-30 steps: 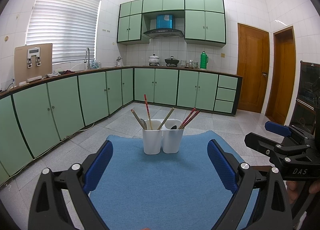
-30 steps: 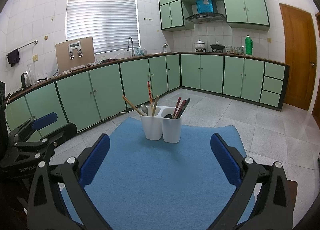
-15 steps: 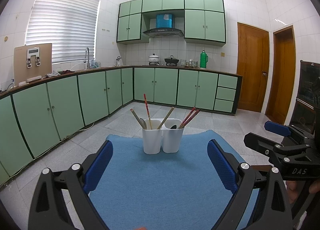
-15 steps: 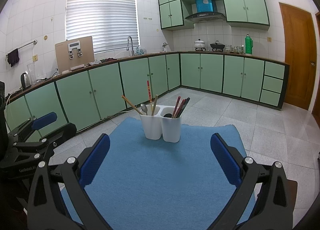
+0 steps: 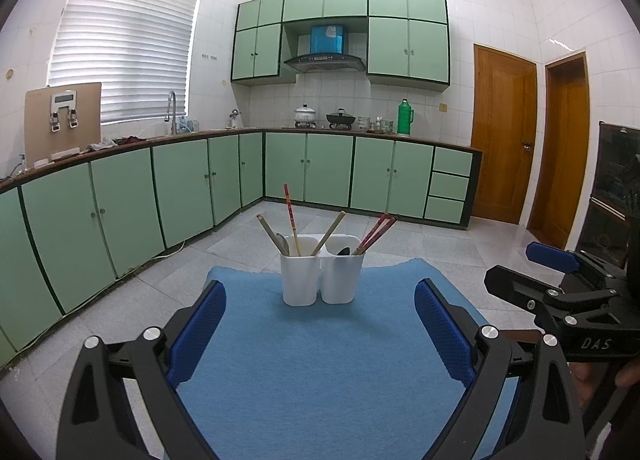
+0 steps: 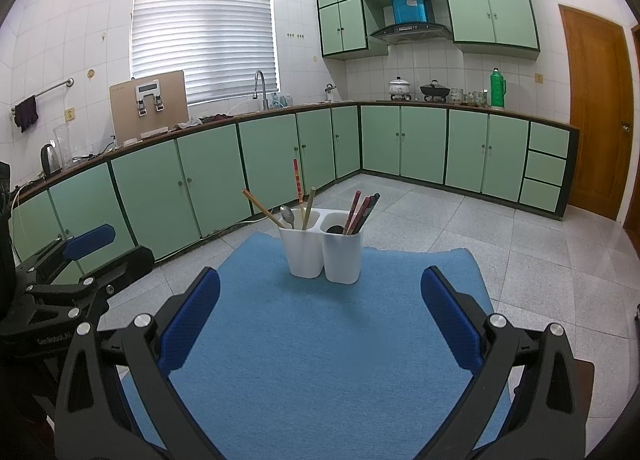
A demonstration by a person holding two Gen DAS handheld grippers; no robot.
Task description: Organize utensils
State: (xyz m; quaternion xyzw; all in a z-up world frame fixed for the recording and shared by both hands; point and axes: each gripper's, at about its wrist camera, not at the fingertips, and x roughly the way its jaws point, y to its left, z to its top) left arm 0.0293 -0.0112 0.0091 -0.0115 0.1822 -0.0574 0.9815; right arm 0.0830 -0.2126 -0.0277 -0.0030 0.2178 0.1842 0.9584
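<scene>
Left gripper [image 5: 320, 324]: its jaws are wide apart with nothing between them. It hangs over the near part of the blue cloth mat [image 5: 320, 360].
Right gripper [image 6: 320, 324]: its jaws are wide apart too, and they hold nothing. It is also over the near part of the mat.
Holder: a white plastic holder with two cups joined side by side [image 5: 322, 280] stands upright at the far end of the mat, well away from both grippers.
Left cup: a shiny metal spoon [image 5: 282, 243], two pale wooden chopsticks [image 5: 328, 232] and one red patterned chopstick [image 5: 291, 220] stick out of it. They lean different ways.
Right cup: a bunch of dark red chopsticks [image 5: 376, 231] leans to the right, and a dark spoon [image 5: 343, 251] peeks over the rim.
Bench: the mat covers the bench, and only a bit of brown edge shows at the right.
Room: green kitchen cupboards [image 5: 180, 188] run along the walls, with grey floor tiles [image 5: 460, 252] below.
</scene>
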